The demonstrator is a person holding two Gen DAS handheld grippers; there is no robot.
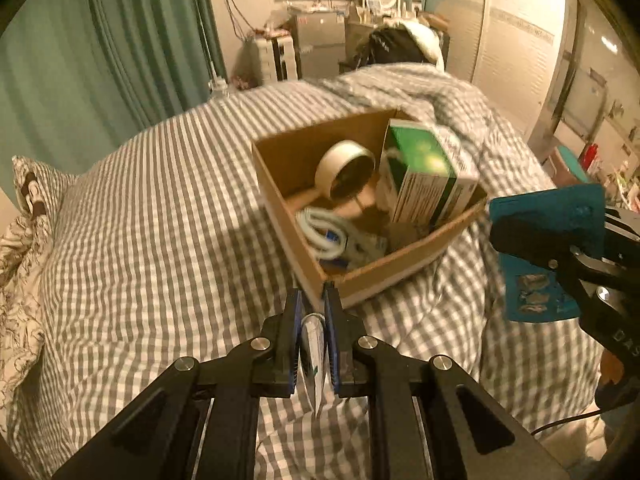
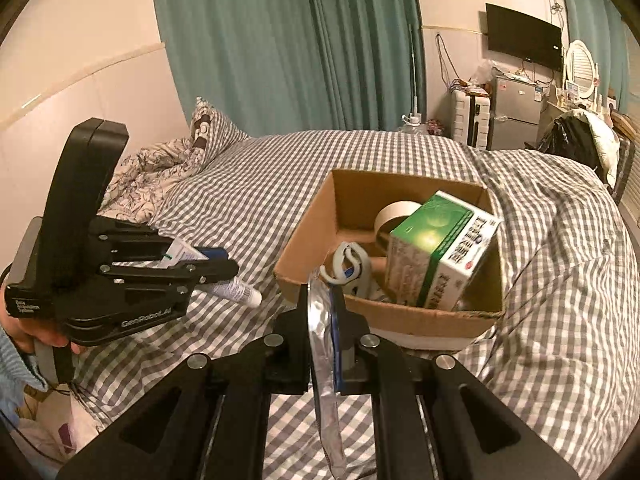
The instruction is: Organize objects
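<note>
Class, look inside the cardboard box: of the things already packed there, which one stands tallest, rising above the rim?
The green-and-white carton. It leans at the box's right side with its top above the rim, while the tape roll and the coiled white cable sit lower inside.

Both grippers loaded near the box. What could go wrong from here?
1. The cardboard box sits on a soft, rumpled checked duvet and the green carton leans tilted inside; a bump may tip it.
2. The left gripper pinches the tube near its flat end, so it could swing or slip.
3. The right gripper holds the thin blister pack by one edge; both hands crowd the box, so they may collide.
</note>
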